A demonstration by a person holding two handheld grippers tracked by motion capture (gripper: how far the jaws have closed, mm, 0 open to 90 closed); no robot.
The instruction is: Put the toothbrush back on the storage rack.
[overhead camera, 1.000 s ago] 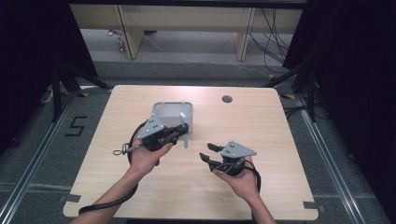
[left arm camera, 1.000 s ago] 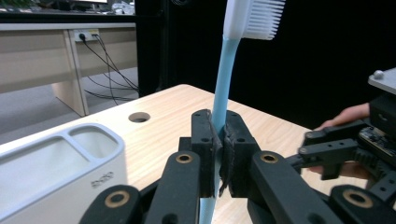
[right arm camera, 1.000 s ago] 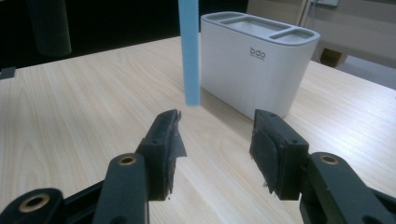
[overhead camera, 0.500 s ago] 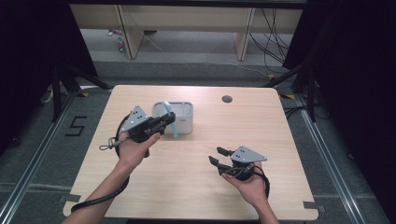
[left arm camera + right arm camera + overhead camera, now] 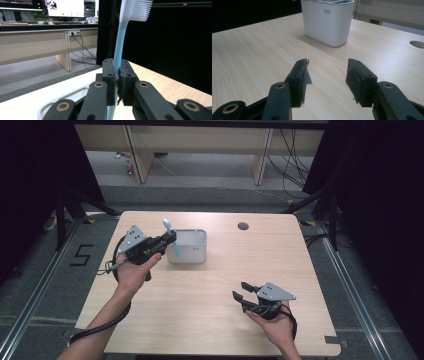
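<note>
A: Nearest the person, the right gripper [image 5: 242, 299] is seen in the high view low over the front right of the table [image 5: 310, 270], jaws spread, nothing between them; it is probably parked there to keep clear

B: Confirmed in the right gripper view – right gripper [image 5: 327, 75] gaping, bare wood between the pads, white holder [image 5: 327, 21] well ahead of it

A: Further in, the left gripper [image 5: 169, 239] is clamped on a toothbrush [image 5: 168, 229], held up beside the left wall of the holder [image 5: 192, 254], bristle end uppermost

B: Grip placed on the handle, low down, head left free; judged a carrying grip so the handle end can be lowered into a slot. Brush kept upright for the same reason

A: Contact between brush and holder cannot be told from above; the brush looks just outside the rim

B: In the left gripper view the blue handle [image 5: 119, 47] is pinched between both pads of the left gripper [image 5: 116, 82], white bristles at the top – bristle detail is not given from above. Part of a white rim [image 5: 50, 110] is seen below the jaws

A: Compartments inside the holder are hinted at in the right gripper view, with lettering on its front; from above these are too small to read

B: Farthest, a round hole [image 5: 243, 226] in the table behind the holder
</note>
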